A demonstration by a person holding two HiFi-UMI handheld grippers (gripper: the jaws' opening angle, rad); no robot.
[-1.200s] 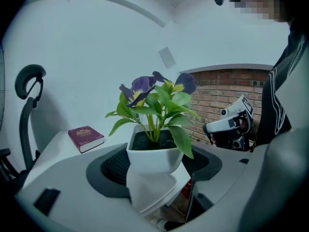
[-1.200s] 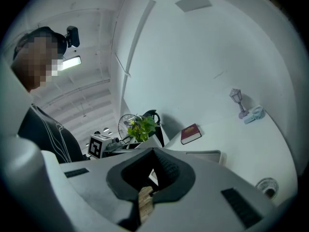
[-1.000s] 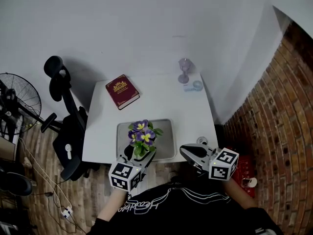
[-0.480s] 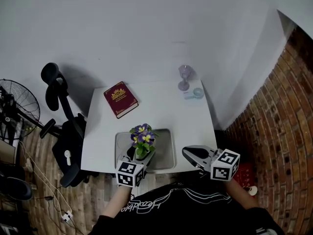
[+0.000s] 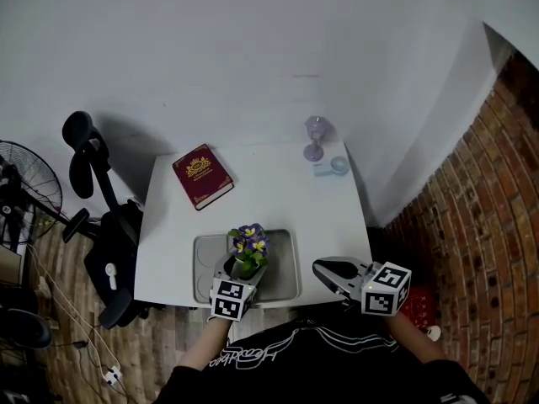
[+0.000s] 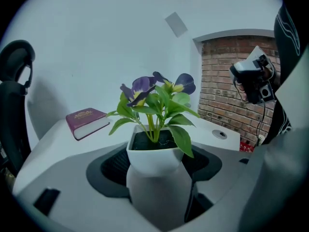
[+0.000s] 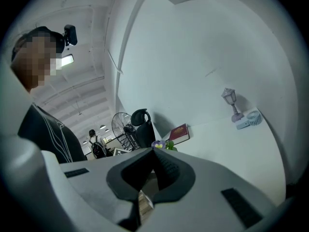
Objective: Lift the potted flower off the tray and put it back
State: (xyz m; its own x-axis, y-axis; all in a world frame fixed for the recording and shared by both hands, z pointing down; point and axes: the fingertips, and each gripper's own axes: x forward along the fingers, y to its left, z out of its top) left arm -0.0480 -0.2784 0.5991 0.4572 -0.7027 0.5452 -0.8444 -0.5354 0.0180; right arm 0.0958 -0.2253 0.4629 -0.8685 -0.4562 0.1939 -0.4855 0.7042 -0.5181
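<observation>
Potted flower [image 6: 155, 159] clamped in left gripper [image 6: 157, 172], maroon book [image 6: 88, 122] behind it

FREE: table [image 5: 278, 200] lying open between book [image 5: 202, 177] and tray [image 5: 285, 263] | BLOCKING: potted flower [image 5: 248, 249] taking up tray's middle; purple lamp [image 5: 316, 137] and small blue fan [image 5: 335, 166] crowding far-right corner

In my left hand-held gripper [image 6: 157, 173], the potted flower [image 6: 154, 139]: white pot, green leaves, purple-and-yellow blooms. Below it, a grey tray [image 5: 285, 268] on a white surface [image 5: 278, 200]. Beyond, a maroon book [image 6: 87, 121] with gold emblem.
</observation>
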